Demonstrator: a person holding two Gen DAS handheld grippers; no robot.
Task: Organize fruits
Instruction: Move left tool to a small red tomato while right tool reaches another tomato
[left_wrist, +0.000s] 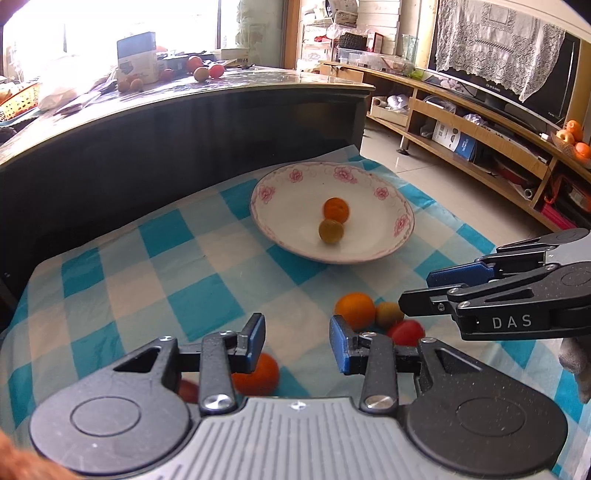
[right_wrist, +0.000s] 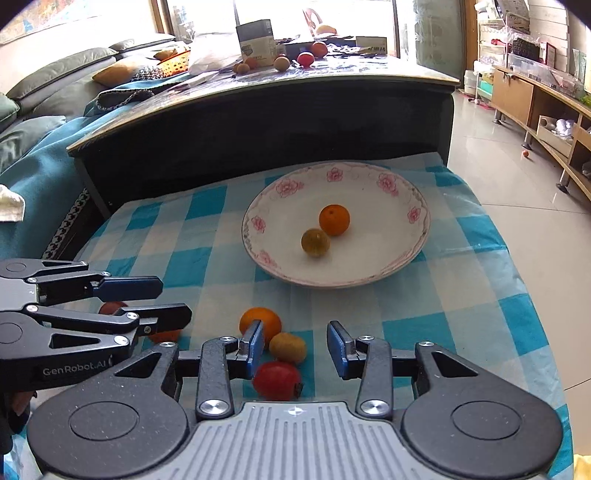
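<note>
Right wrist view, read from the left: the left gripper (right_wrist: 173, 301) is seen side-on above the blue-and-white checked cloth (right_wrist: 461, 295), its blue-padded jaws parted with nothing between them, and a small red fruit (right_wrist: 110, 307) and an orange fruit (right_wrist: 164, 336) are partly hidden beneath it. Just right of these, a loose cluster is formed by a round orange citrus (right_wrist: 260, 321), a fuzzy brown oval fruit (right_wrist: 288, 347) and a glossy red fruit (right_wrist: 277, 380), apparently touching one another. The right gripper (right_wrist: 295, 349) is held directly over this cluster, released and empty; the brown fruit is framed between the pads but not pressed by them. Farther off, toward the right, a white shallow dish with pink flower rim (right_wrist: 417, 236) is set on the cloth, and a small orange (right_wrist: 334, 220) and a yellow-green round fruit (right_wrist: 315, 242) already lie in it, side by side. The step in hand is judged to be the approach for the next pick, with two fruits placed and about five left on the cloth. For the next move, the right gripper would have to be lowered around a single fruit, probably the brown one, and closed gently, since its neighbours could be nudged and set rolling.
</note>
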